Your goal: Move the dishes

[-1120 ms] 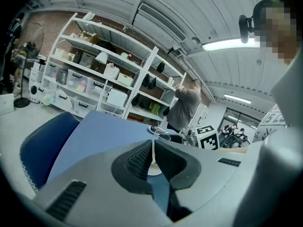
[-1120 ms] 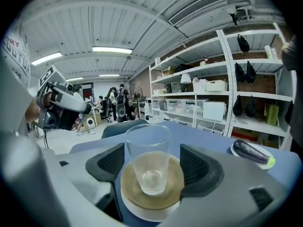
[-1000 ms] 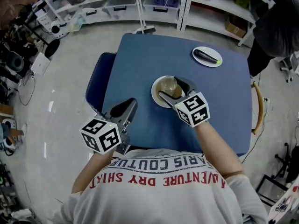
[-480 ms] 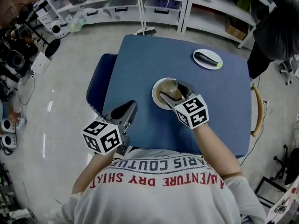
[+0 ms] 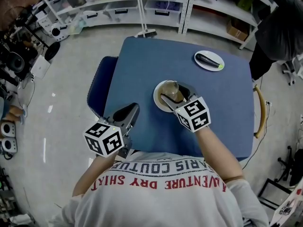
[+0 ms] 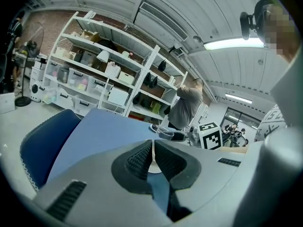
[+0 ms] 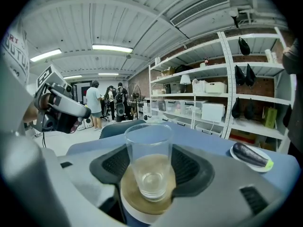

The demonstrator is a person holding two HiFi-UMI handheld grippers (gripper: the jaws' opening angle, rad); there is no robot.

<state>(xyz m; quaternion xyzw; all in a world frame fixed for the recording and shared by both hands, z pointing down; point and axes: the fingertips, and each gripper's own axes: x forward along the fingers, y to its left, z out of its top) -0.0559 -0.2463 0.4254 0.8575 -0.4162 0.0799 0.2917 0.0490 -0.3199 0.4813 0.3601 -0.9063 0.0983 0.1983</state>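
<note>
A clear empty glass (image 5: 171, 89) (image 7: 149, 150) stands upright on a white plate with a tan middle (image 5: 160, 90) (image 7: 134, 200) near the centre of the blue table (image 5: 142, 70). My right gripper (image 5: 175, 93) (image 7: 149, 167) reaches over the plate from the near side. One jaw stands on each side of the glass, and the ribbed pads (image 7: 113, 163) rest against its walls. My left gripper (image 5: 128, 111) (image 6: 153, 156) hovers at the table's near left edge. Its pads are pressed together with nothing between them.
A small white plate with a dark eggplant (image 5: 209, 59) (image 7: 250, 156) sits at the table's far right. A blue chair (image 5: 97, 86) (image 6: 45, 141) stands against the left side. White shelving (image 5: 156, 4) lines the far wall. A person stands at the far right (image 5: 279, 27).
Almost nothing. The right gripper stays around the glass, its jaws a touch narrower. The left gripper has barely shifted.
</note>
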